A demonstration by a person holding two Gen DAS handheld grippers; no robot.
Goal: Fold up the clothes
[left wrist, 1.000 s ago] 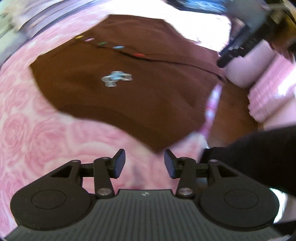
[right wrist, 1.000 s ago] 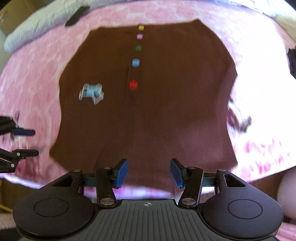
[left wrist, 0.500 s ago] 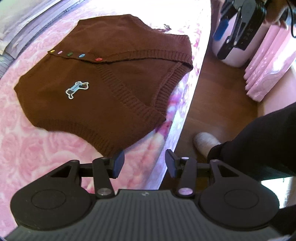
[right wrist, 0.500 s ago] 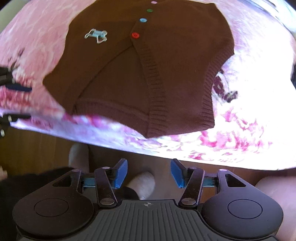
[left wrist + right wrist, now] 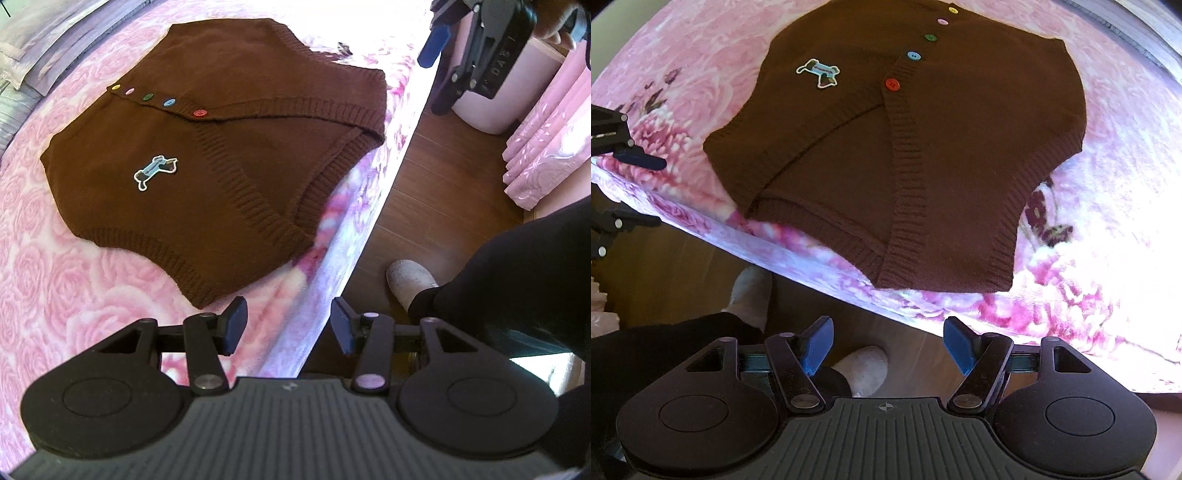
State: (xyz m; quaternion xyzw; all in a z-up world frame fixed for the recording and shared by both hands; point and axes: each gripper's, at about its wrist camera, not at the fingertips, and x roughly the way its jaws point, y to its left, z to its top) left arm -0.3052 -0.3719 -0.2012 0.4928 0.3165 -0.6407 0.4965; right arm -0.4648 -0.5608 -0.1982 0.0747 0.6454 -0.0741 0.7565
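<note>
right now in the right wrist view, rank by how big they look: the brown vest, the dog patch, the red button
1. brown vest, by far the largest, covering much of the bed.
2. dog patch, small on the vest's chest.
3. red button, smallest, clearly less than the patch beside it.

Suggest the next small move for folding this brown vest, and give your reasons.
Probably bring the left gripper forward and down to the near corner of the vest. The vest lies flat and unfolded on the pink bedspread, both grippers are open and empty, and the right gripper hangs over the floor, off the bed.
</note>
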